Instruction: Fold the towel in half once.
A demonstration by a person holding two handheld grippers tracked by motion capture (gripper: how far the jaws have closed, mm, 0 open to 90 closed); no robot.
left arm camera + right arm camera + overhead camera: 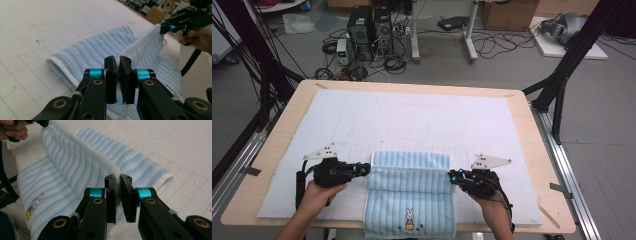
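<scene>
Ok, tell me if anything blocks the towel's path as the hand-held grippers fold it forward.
Nothing visible does. Both hand-held grippers pinch the towel at its corners, and the white mat beyond it lies bare.

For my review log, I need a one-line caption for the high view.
Left hand-held gripper and right hand-held gripper each pinch a side of a blue striped towel, lifting a fold above the white mat.

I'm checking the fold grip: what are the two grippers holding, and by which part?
Both hold the blue striped towel: the left gripper and the right gripper each pinch one end of its lifted edge.
</scene>
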